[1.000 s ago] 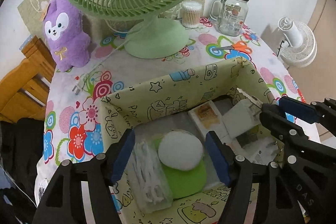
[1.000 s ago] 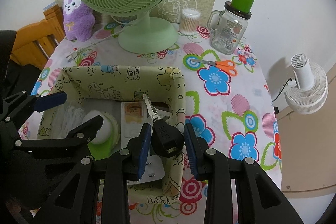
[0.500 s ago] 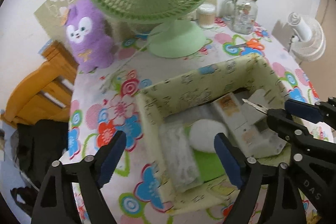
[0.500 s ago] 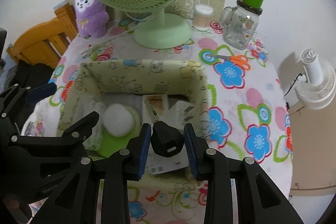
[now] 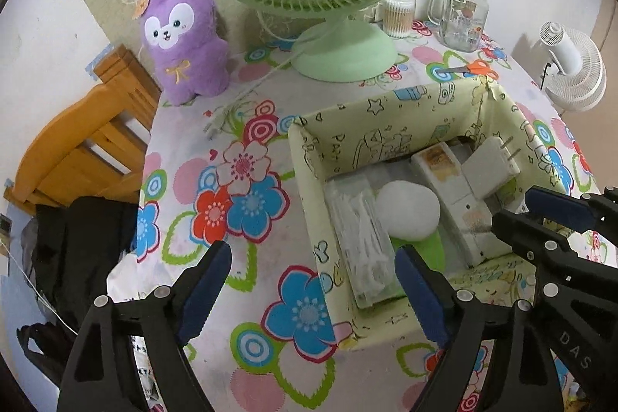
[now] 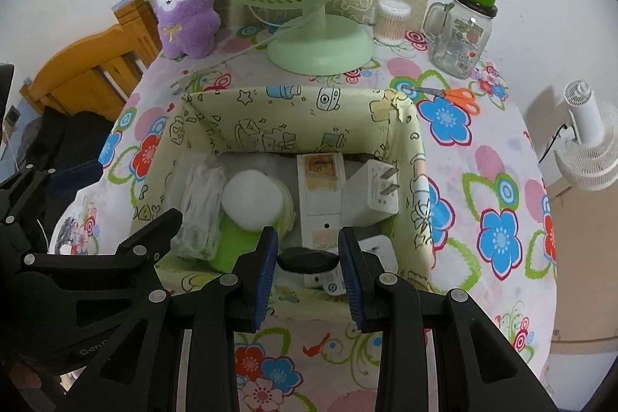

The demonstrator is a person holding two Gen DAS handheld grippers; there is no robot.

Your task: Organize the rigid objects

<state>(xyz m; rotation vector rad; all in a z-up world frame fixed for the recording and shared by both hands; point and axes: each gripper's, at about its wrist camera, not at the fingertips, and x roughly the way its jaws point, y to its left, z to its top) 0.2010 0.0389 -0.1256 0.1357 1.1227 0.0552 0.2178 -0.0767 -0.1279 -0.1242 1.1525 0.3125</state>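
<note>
A pale yellow patterned box (image 5: 347,126) (image 6: 293,99) stands on the flowered tablecloth. Inside lie a white plug adapter (image 5: 488,168) (image 6: 372,192), a white ball on a green base (image 5: 409,215) (image 6: 253,197), a clear packet (image 5: 359,238) and a flat white case (image 6: 320,180). My right gripper (image 6: 307,259) (image 5: 537,219) hangs over the box's near right part, shut on a black key head (image 6: 307,259); the blade is hidden. My left gripper (image 5: 313,290) (image 6: 116,199) is open and holds nothing, straddling the box's left wall and the cloth beside it.
A green fan (image 5: 340,45), a purple plush (image 5: 181,37), a glass jar with a green lid (image 6: 461,29), a tub of cotton swabs (image 6: 392,22) and orange scissors (image 6: 455,97) stand behind the box. A wooden chair (image 5: 77,149) and a white fan (image 6: 587,149) flank the table.
My left gripper's jaws have spread wider and it has shifted left, off the middle of the box. The right gripper carried the key further over the box; its blade no longer shows.
</note>
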